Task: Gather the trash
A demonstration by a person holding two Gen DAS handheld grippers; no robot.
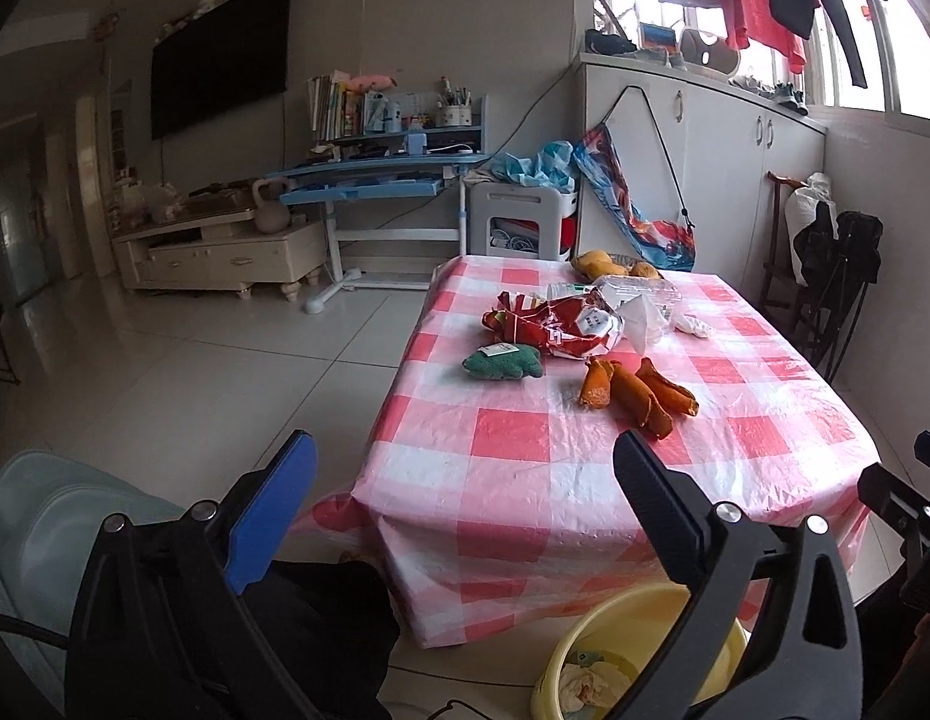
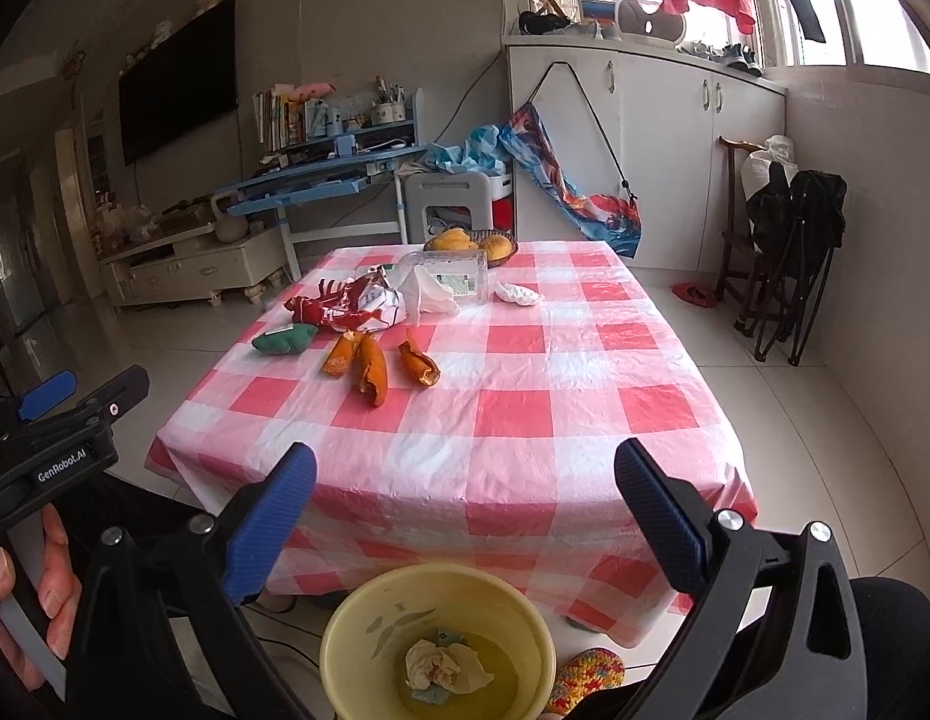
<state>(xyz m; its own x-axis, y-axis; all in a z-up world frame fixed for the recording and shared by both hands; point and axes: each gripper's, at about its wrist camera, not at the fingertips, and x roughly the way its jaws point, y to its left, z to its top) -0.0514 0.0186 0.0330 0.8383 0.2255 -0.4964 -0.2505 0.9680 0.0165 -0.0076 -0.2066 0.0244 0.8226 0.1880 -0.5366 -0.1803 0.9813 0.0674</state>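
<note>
Left wrist view: my left claw stands wide open with nothing in it, hanging off the near left corner of the checked table. The trash sits far up the cloth from here: three orange peels nearest, then the green scrap and the torn red wrapper beyond them. Down at the lower edge, the yellow bin stands on the floor under the table's near edge, already holding a crumpled tissue.

Right wrist view: my right claw is also spread wide and empty, facing the table head-on. The peels lie ahead and a little left of centre, well apart from my tips, their long sides running roughly away from me. A white wad lies farther back, just right of the clear plastic box. The bin sits directly beneath this claw. I judge the right claw the straighter line to the peels, with a reach forward over the near edge needed first.
</note>
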